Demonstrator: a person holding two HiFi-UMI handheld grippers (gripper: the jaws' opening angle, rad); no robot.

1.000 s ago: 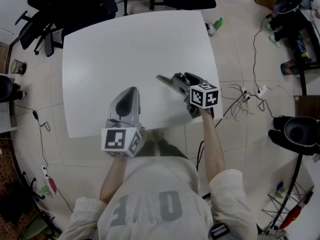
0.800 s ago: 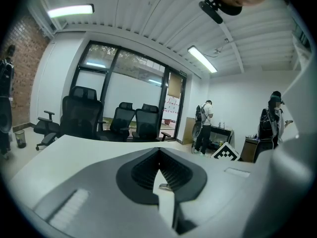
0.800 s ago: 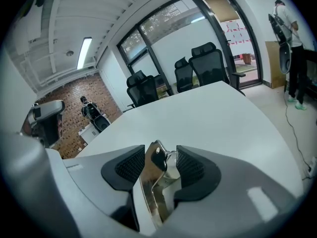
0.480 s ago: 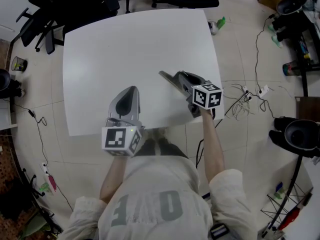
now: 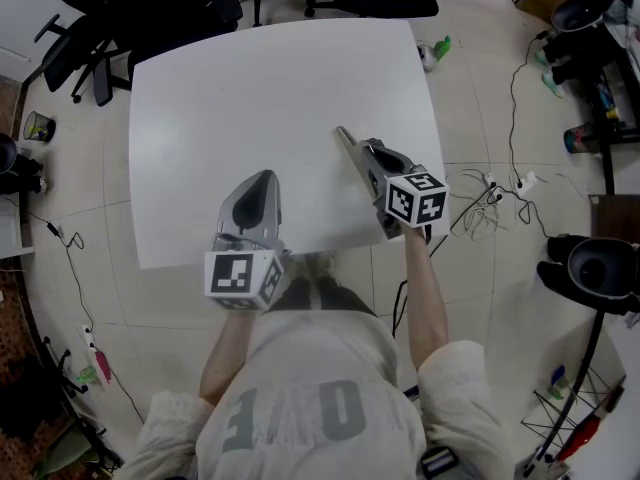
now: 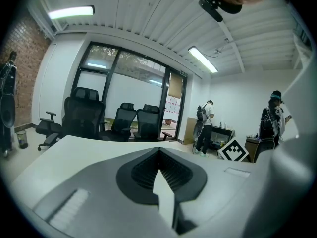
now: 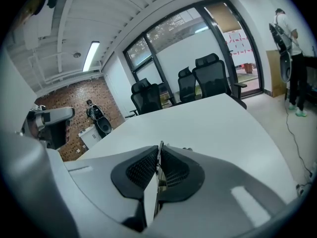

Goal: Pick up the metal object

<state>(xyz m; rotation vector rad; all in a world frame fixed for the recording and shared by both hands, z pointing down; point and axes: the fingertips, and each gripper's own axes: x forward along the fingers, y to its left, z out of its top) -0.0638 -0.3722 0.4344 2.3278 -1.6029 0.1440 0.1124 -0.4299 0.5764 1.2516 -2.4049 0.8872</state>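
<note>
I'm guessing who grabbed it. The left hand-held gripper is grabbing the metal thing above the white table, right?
No, it's the right hand-held gripper whose jaws are closing on the metal thing above the white table. The right gripper view shows the thin strip between its jaws.

Black office chairs (image 5: 150, 8) stand beyond the white table (image 5: 250, 88).

Worktop (image 5: 250, 88) in the middle, office chairs (image 5: 150, 8) behind its far edge, cables (image 5: 480, 203) on the floor (image 5: 480, 88) to its right, metal object (image 5: 346, 142) over its near right part.
</note>
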